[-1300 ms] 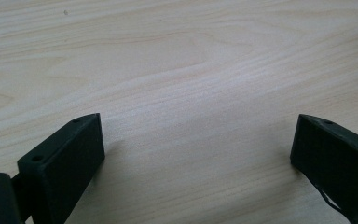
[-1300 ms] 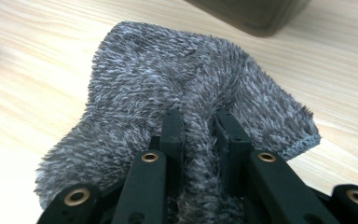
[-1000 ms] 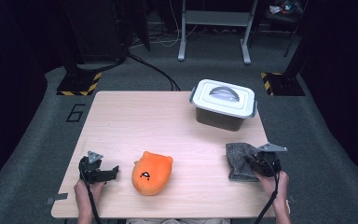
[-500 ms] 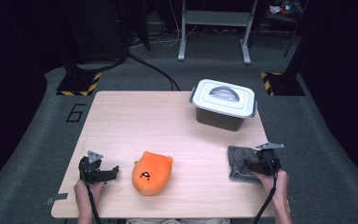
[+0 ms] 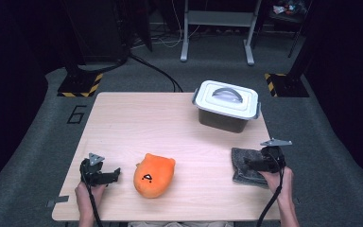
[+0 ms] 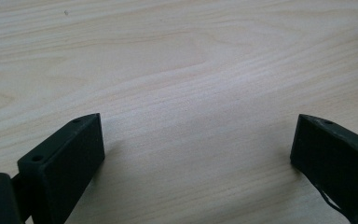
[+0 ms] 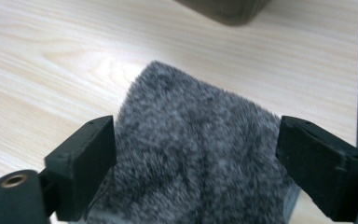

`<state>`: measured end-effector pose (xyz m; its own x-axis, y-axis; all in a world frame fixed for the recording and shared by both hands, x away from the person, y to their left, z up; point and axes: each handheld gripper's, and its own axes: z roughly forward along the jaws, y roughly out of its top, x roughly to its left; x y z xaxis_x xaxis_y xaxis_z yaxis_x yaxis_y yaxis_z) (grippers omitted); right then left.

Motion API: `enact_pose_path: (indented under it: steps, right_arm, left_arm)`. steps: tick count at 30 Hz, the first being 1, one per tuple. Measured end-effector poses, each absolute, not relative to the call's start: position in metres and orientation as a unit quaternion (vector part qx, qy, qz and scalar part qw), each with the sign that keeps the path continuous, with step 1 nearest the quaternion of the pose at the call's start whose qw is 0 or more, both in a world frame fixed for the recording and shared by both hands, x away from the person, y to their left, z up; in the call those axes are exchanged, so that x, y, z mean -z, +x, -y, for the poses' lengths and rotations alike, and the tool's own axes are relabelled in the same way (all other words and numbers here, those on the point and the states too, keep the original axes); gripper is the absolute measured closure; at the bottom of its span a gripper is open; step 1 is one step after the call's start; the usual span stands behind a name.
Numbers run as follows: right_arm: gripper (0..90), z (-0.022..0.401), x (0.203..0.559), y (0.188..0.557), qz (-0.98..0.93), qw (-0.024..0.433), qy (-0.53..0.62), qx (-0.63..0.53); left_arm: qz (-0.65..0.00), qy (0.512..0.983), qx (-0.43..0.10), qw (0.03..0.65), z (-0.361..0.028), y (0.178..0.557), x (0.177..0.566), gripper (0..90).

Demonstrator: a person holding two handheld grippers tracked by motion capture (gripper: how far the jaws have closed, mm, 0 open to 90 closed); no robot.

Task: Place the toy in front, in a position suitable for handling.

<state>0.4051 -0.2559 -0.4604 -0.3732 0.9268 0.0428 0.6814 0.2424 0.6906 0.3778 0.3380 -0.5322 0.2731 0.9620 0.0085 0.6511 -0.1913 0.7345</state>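
— Grey fleece is lying between the fingers (image 7: 91, 163) of the right gripper (image 7: 196, 163); are they gripping it?

— No. The right gripper's jaws have just been opening, and they are now standing wide on either side of the grey cloth (image 7: 200, 149) without pressing on it. The cloth is resting flat on the tabletop (image 7: 51, 70), released.

— And where is that on the tabletop?

— At the near right corner, with the right gripper (image 5: 257, 163) hovering over the cloth's (image 5: 243, 163) right edge. I judge it was set there to keep it apart from the other things.

— What is the other hand doing?

— The left gripper (image 6: 196, 154) is holding its fingers (image 6: 70, 154) apart over bare wood, grasping nothing. It is waiting near the left front edge, just beside the orange plush toy (image 5: 154, 175) but not touching it.

— Anything farther out?

— A lidded grey box (image 5: 227, 105) is standing toward the far right, its white lid on and handle folded down, well apart from both hands.
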Motion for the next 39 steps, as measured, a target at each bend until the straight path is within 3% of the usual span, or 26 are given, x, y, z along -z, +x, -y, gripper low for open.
enact_pose_path:
  steps: [14, 39]
  right_arm:
    - [5.6, 0.249, 0.435, 0.44, -0.758, 0.197, 0.513, -0.352]
    - [15.5, 0.252, 0.397, 0.504, -0.718, 0.222, 0.542, -0.375]
  left_arm:
    - [-0.549, 0.734, -0.246, 0.315, -0.338, 0.377, 0.532, 2.6]
    - [-0.551, 0.732, -0.245, 0.318, -0.338, 0.378, 0.532, 2.6]
